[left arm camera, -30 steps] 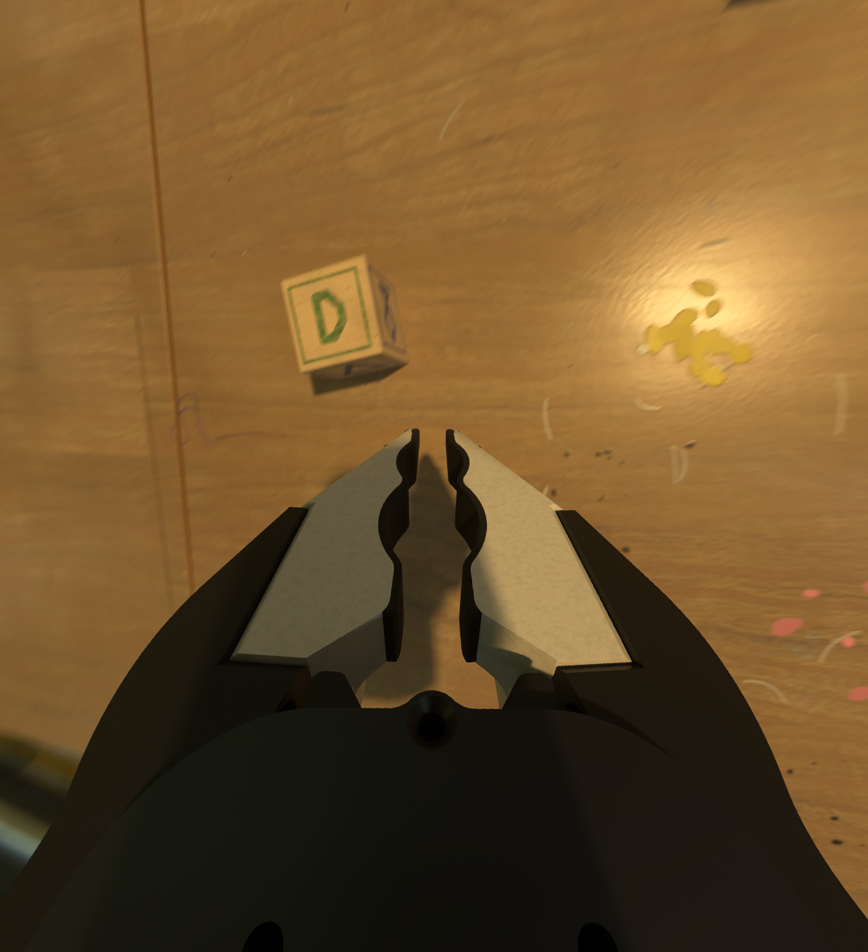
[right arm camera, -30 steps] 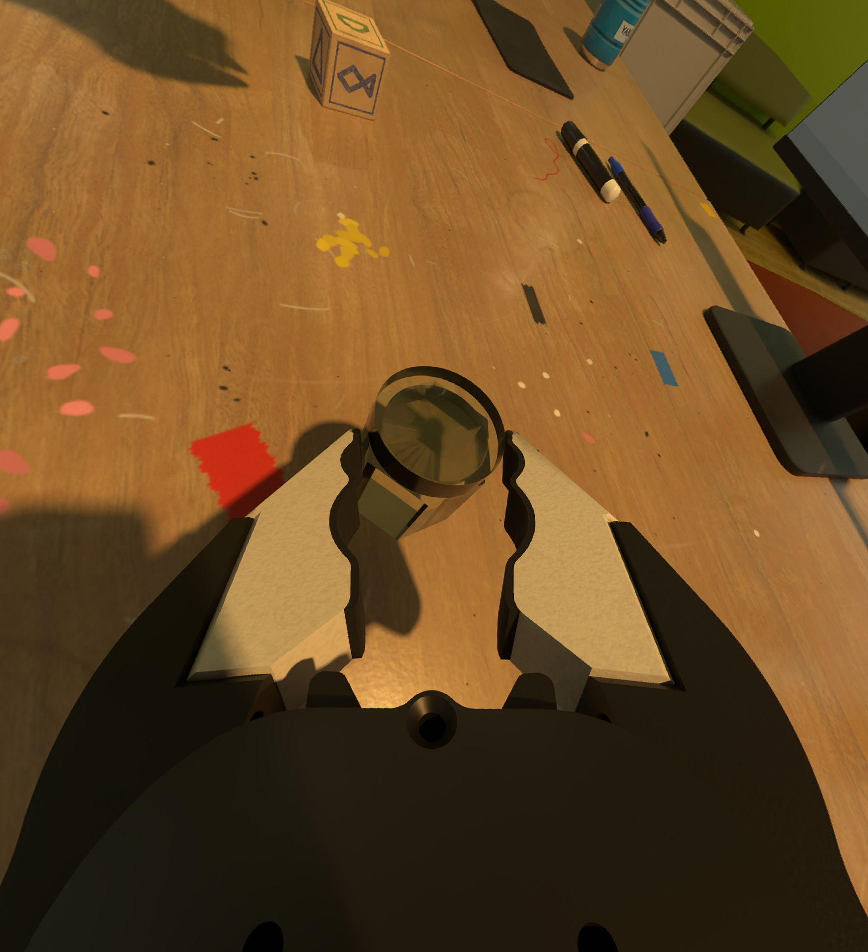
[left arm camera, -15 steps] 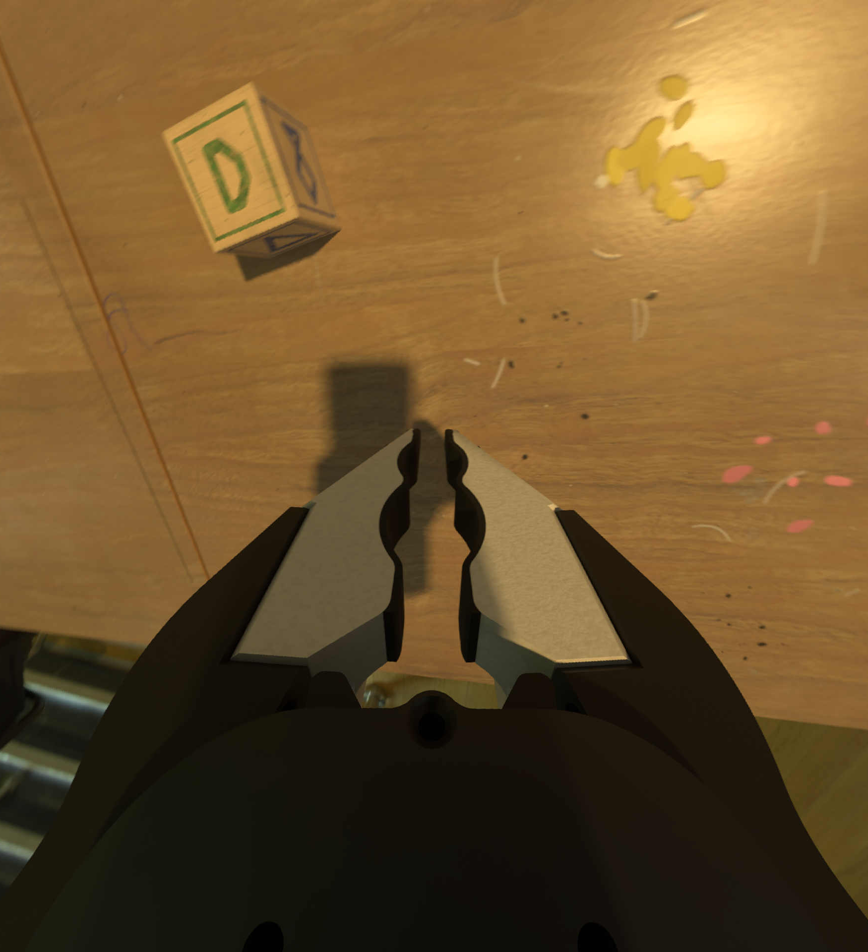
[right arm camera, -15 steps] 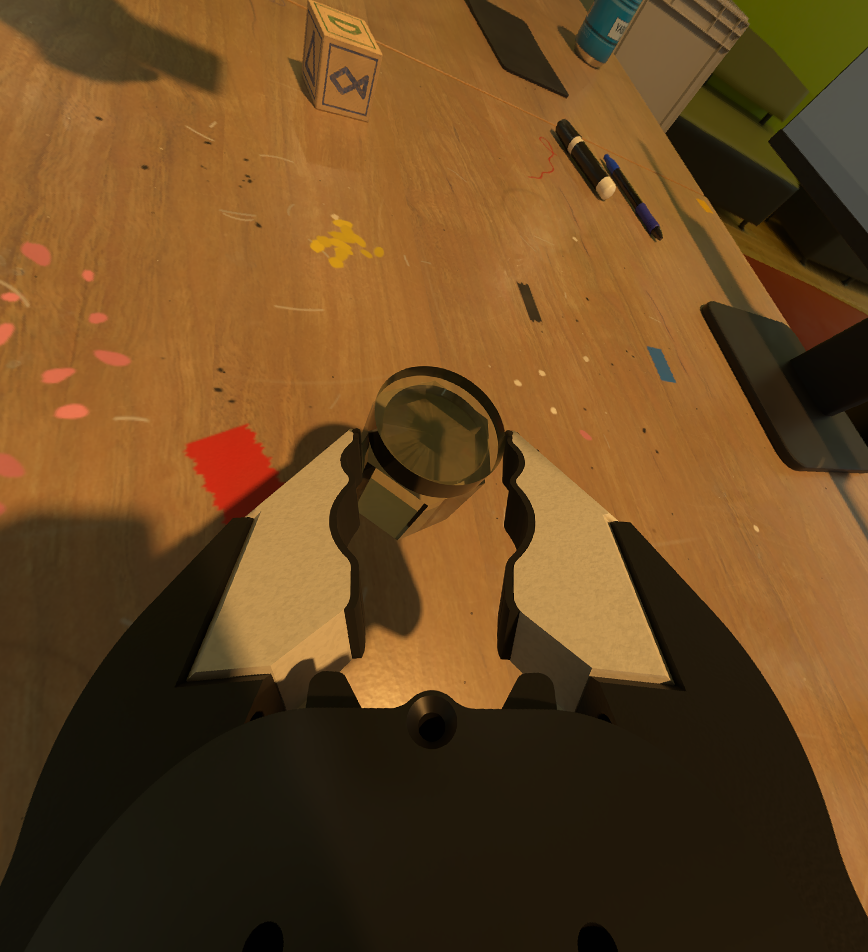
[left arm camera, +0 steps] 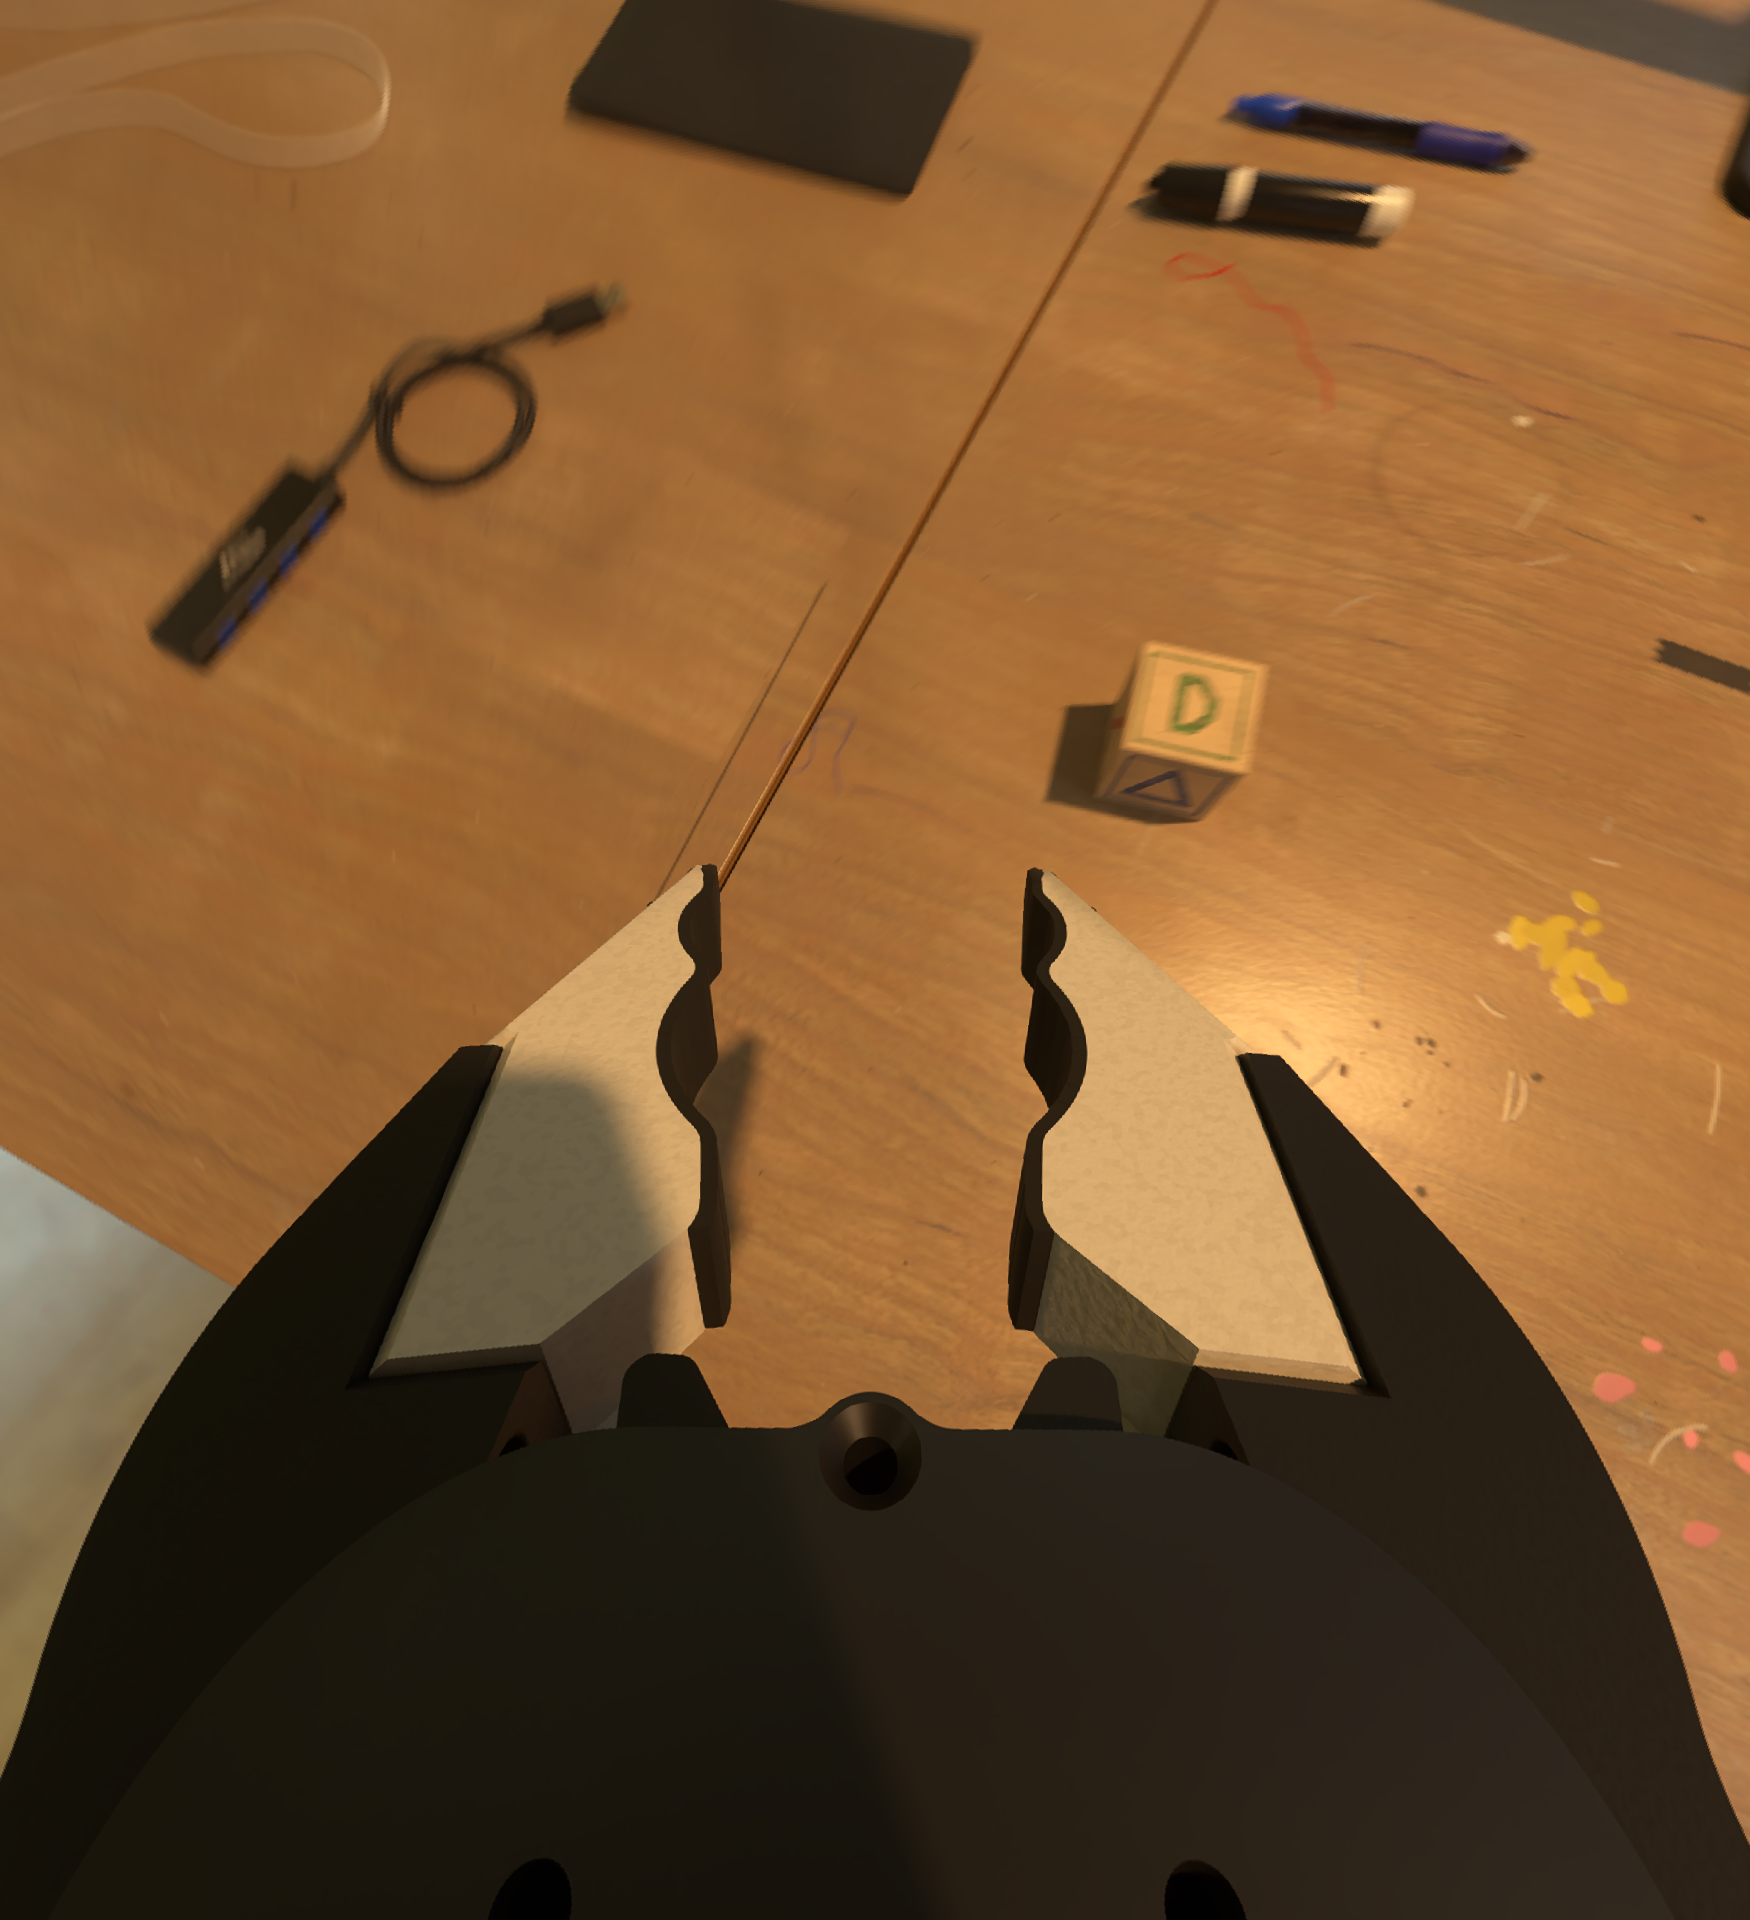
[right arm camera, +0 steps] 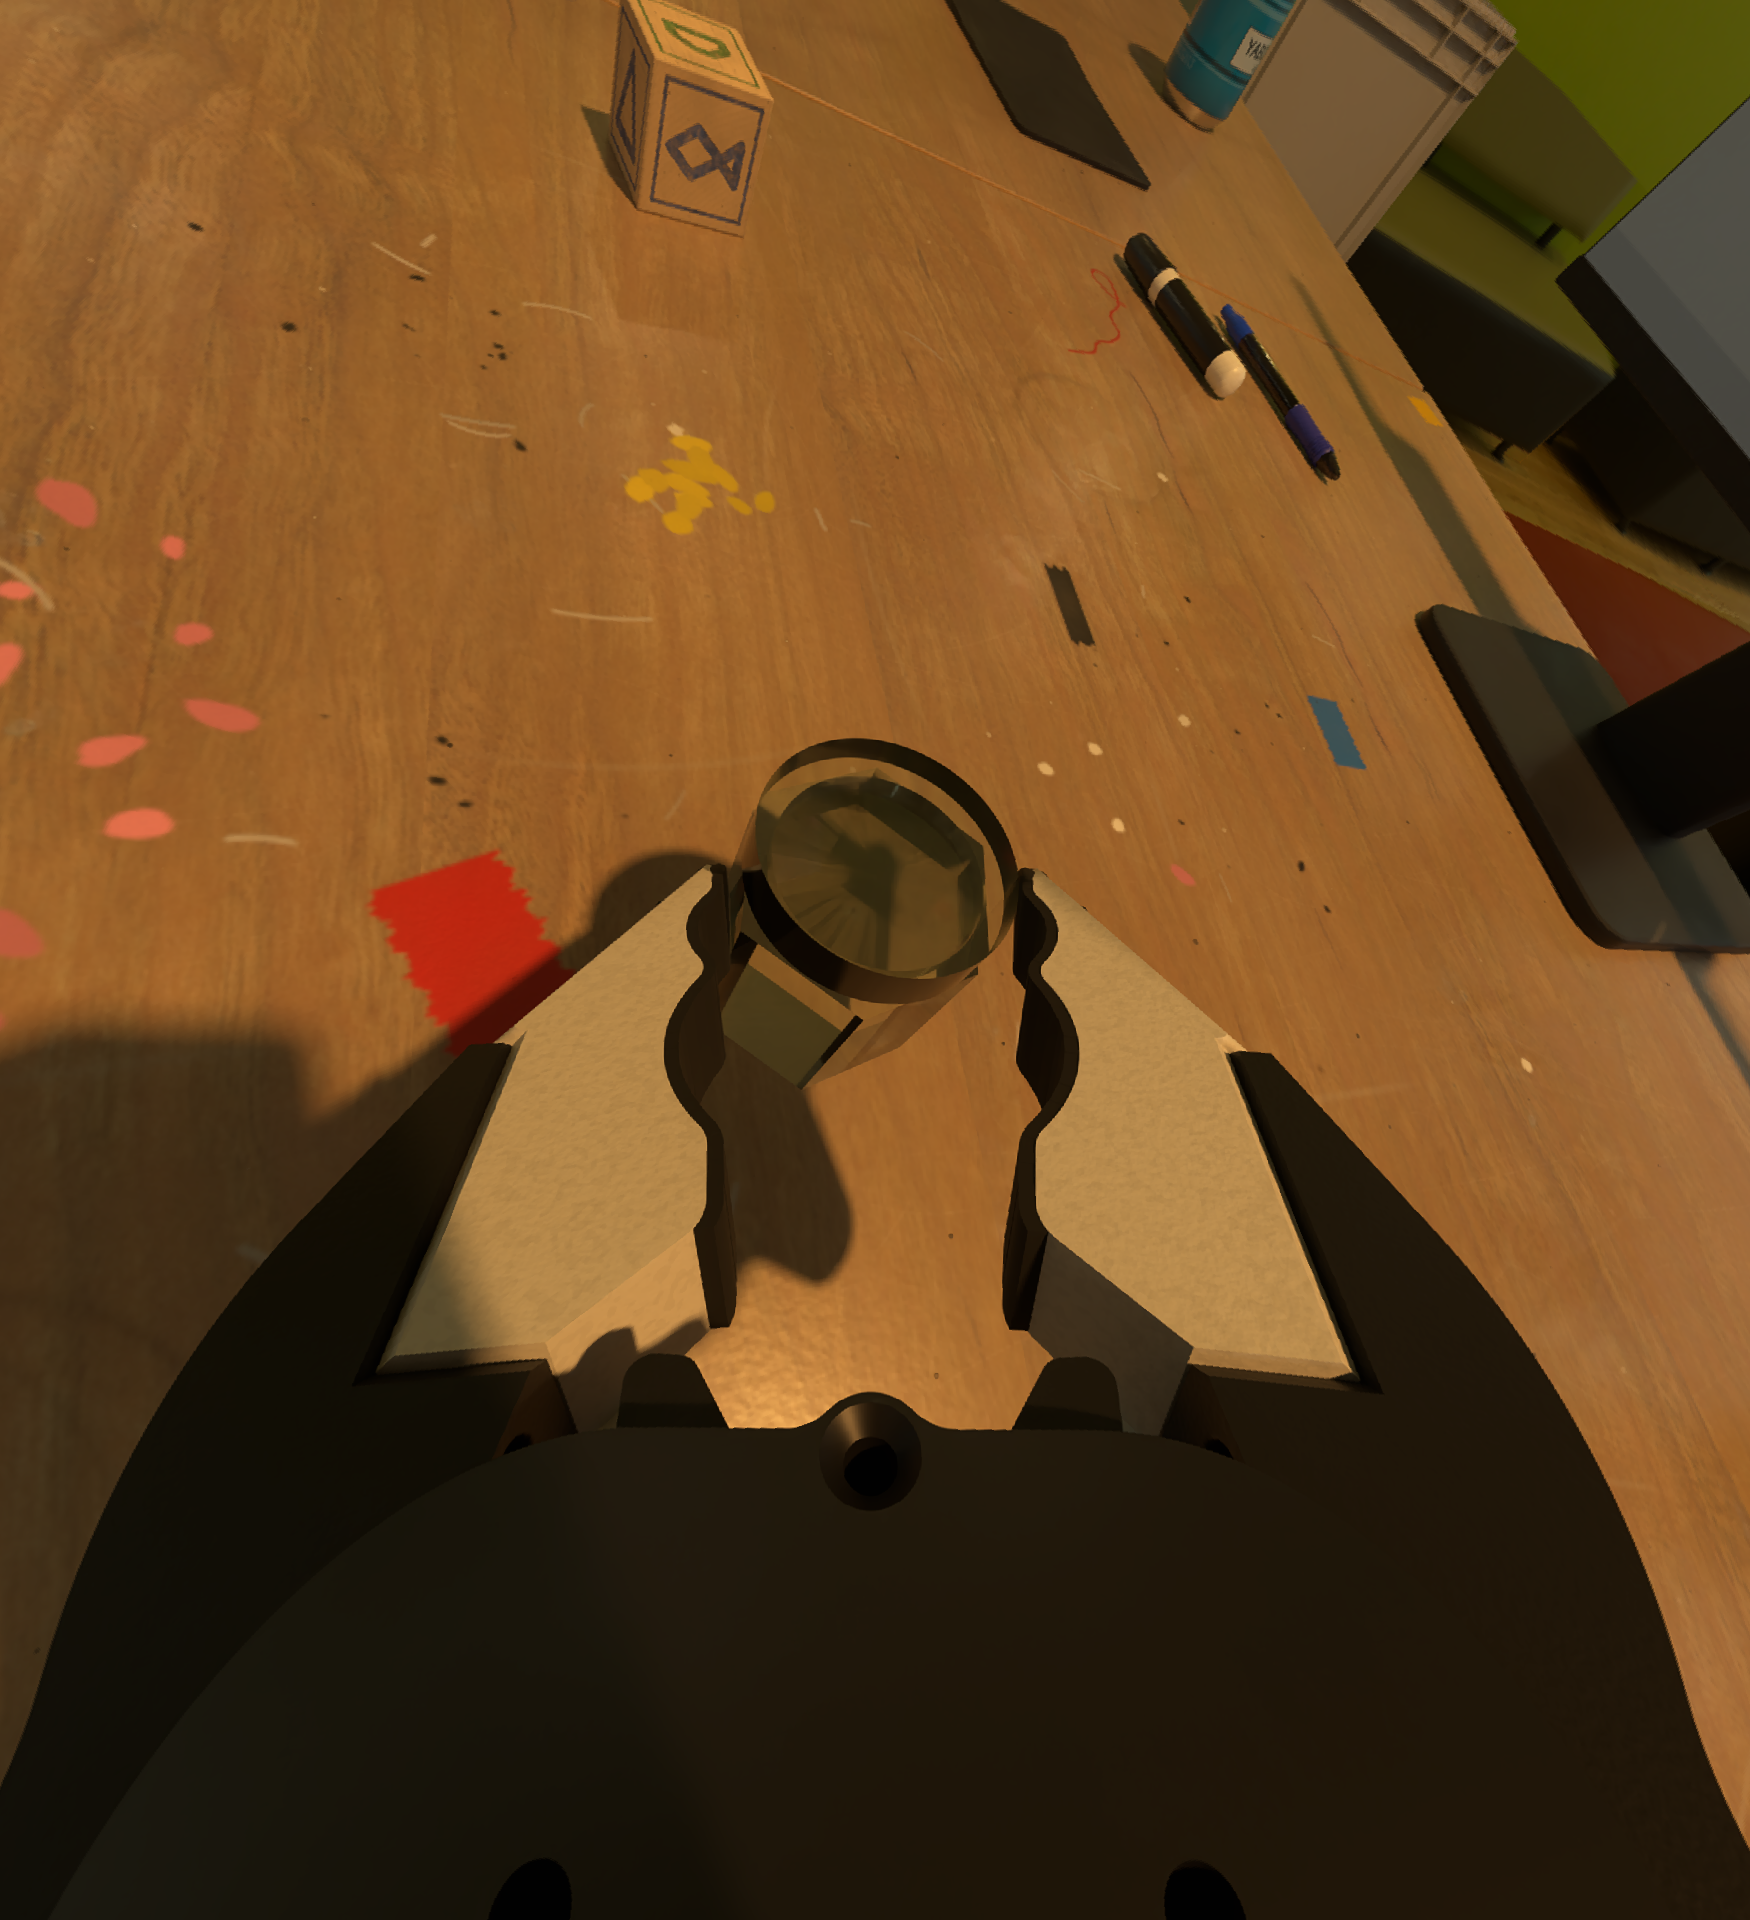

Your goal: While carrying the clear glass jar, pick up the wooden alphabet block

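Left gripper [left arm camera: 871,883] has opened; block [left arm camera: 1185,727] lies ahead-right (untouched).

Each gripper [left arm camera: 871,883] [right arm camera: 871,883] has a rounded black body with one screw hole in the middle. Its two fingers [left arm camera: 580,1143] bear beige pads with wavy dark inner edges.

Glossy clear glass jar [right arm camera: 876,904], matt pale wooden alphabet block [left arm camera: 1185,727], scuffed paint-flecked wooden table [left arm camera: 538,790].
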You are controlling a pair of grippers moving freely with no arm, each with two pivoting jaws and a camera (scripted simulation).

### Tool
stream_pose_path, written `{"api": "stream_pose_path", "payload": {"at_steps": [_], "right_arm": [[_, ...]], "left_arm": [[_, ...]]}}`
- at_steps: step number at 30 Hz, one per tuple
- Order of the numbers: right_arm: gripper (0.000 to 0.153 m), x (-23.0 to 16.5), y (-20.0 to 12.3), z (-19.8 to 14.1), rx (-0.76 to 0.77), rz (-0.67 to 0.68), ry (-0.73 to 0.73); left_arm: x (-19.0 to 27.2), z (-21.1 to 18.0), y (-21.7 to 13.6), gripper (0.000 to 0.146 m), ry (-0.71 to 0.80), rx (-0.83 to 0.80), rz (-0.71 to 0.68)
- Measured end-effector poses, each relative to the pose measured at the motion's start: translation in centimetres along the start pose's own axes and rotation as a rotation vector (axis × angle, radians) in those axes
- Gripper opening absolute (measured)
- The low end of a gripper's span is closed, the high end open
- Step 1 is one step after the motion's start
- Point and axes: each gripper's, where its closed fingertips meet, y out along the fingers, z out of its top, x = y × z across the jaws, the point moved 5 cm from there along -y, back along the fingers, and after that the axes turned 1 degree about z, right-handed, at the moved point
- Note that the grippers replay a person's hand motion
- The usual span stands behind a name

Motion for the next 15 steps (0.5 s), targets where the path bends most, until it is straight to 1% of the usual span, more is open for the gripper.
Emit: {"api": "stream_pose_path", "payload": {"at_steps": [3,6,9,11,14,15], "right_arm": [[0.055,-0.1,0.1,0.0,-0.003,0.002,-0.002],[0.055,-0.2,0.2,-0.1,-0.009,0.004,-0.001],[0.055,-0.2,0.3,-0.3,-0.016,0.005,0.004],[0.055,-0.1,0.4,-0.4,-0.02,0.005,0.006],[0.055,-0.1,0.4,-0.5,-0.023,0.006,0.013],[0.055,-0.1,0.4,-0.5,-0.023,0.005,0.013]], "left_arm": [[-3.7,-3.1,2.4,0.06,-0.147,-0.083,-0.065],[-4.7,-5.3,4.8,0.059,-0.223,-0.151,-0.125],[-4.3,-6.1,6.1,0.053,-0.206,-0.2,-0.156],[-4.1,-6.3,6.2,0.048,-0.156,-0.244,-0.113],[-3.6,-6.4,5.8,0.049,-0.117,-0.294,-0.11],[-3.7,-6.3,5.6,0.051,-0.108,-0.29,-0.094]]}}
